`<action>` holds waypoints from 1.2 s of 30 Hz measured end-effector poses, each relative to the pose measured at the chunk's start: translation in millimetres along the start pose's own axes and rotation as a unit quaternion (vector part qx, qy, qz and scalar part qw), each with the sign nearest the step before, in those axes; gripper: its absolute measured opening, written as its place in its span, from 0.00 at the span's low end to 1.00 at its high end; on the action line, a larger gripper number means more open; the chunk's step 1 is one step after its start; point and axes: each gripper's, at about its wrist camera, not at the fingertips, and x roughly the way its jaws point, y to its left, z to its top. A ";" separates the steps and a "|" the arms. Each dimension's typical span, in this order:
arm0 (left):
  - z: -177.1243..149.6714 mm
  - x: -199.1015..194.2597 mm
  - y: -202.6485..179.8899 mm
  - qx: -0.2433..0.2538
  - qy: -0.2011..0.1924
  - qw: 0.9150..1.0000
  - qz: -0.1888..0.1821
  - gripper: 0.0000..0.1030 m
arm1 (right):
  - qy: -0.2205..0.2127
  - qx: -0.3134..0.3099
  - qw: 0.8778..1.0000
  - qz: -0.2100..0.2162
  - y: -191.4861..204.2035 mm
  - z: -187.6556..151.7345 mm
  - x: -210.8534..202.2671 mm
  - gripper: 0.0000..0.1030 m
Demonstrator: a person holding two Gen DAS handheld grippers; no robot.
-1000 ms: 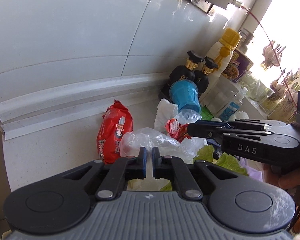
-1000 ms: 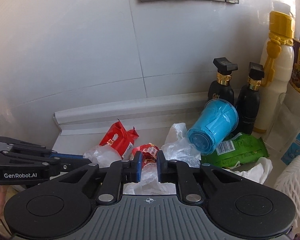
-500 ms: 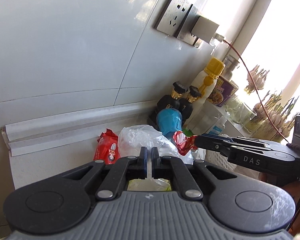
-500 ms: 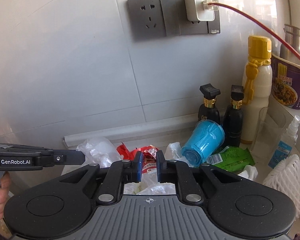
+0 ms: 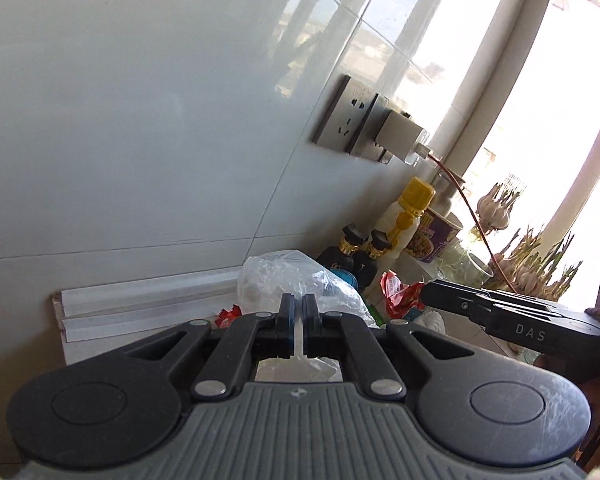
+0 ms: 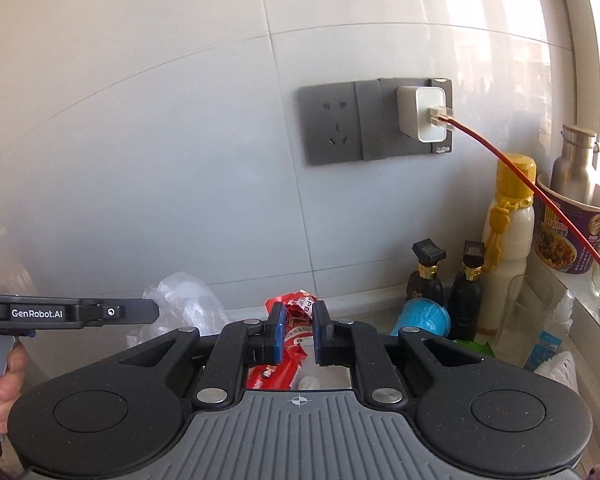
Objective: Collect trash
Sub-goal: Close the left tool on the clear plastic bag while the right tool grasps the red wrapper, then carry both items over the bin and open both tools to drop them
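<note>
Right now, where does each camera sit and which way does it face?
Left wrist: on the left gripper, facing the tiled wall and clutter; it pinches a clear plastic bag, and the right gripper enters from the right.
Right wrist: on the right gripper, facing the wall socket; it clamps a red wrapper, with the left gripper and a hand at left.
Shared: socket, bottles, both pieces of trash.

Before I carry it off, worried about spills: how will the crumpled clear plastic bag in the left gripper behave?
The crumpled clear plastic bag probably stays floppy and light: it bunches above the left gripper. Its thin film may slip, since only a small fold is pinched.
</note>
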 end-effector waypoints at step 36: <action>-124.9 -93.9 143.3 -0.079 0.097 0.978 0.168 0.03 | 0.140 -0.068 0.981 0.118 214.4 -126.6 62.1 0.12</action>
